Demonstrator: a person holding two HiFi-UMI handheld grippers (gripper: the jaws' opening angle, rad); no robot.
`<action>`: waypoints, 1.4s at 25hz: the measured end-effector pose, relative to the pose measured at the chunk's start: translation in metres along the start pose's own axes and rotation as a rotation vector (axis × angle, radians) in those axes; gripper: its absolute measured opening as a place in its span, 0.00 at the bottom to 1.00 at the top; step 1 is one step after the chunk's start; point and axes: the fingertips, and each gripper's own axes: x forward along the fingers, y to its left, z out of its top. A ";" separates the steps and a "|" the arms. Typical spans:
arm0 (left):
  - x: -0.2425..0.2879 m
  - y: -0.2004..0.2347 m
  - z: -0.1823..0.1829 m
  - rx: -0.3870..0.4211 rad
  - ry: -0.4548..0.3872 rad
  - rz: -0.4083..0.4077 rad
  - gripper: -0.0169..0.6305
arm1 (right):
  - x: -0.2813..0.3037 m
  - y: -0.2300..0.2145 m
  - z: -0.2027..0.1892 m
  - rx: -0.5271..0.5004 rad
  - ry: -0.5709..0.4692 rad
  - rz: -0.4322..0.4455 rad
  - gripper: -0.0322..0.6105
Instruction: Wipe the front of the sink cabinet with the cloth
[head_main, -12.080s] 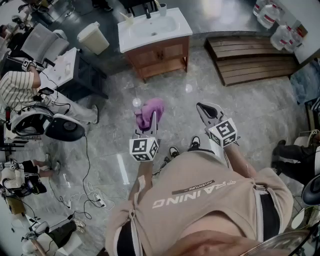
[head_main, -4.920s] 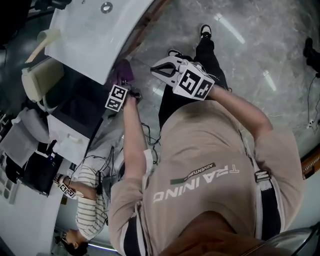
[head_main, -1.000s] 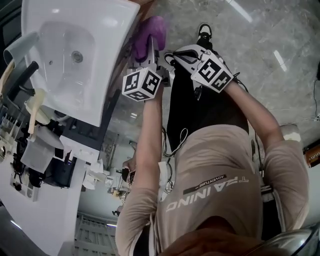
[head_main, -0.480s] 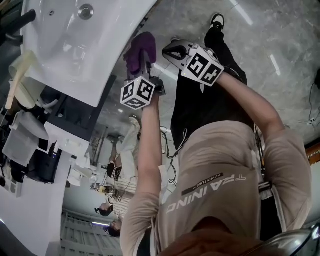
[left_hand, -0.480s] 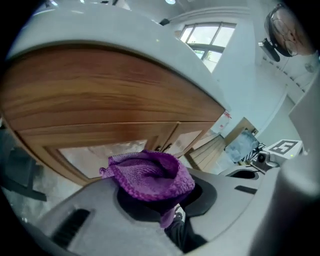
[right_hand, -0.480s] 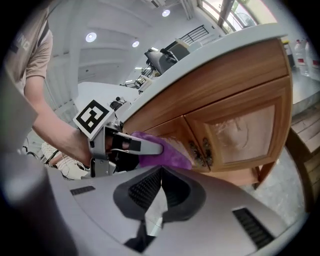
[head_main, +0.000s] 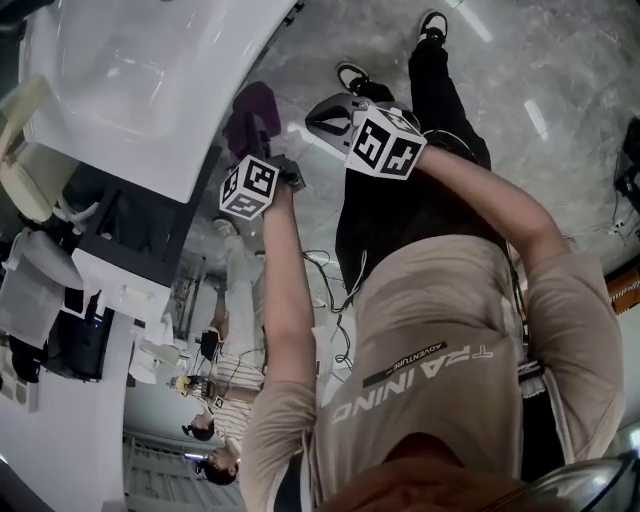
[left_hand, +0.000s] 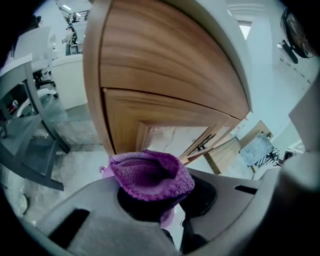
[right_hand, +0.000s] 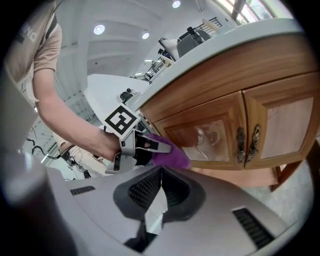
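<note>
The left gripper (head_main: 262, 140) squeezes the purple cloth (left_hand: 150, 172) and presses it on the wood cabinet door (right_hand: 210, 131) to rub it clean, while the right gripper (right_hand: 159, 192) waits nearby, closed and empty.

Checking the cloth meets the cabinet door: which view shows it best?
Right gripper view: the purple cloth, in the left gripper, lies against the cabinet door. The left gripper view shows only the bunched cloth; the head view, its top.
</note>
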 end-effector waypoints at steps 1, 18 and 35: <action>0.000 0.007 0.000 -0.004 -0.001 0.007 0.10 | 0.006 0.005 -0.001 -0.005 0.001 0.007 0.07; 0.025 0.051 0.003 0.136 0.045 0.016 0.10 | 0.024 0.004 -0.008 0.034 -0.007 -0.063 0.07; 0.050 -0.022 0.030 0.107 0.021 -0.072 0.10 | -0.010 -0.018 -0.018 0.075 -0.045 -0.105 0.07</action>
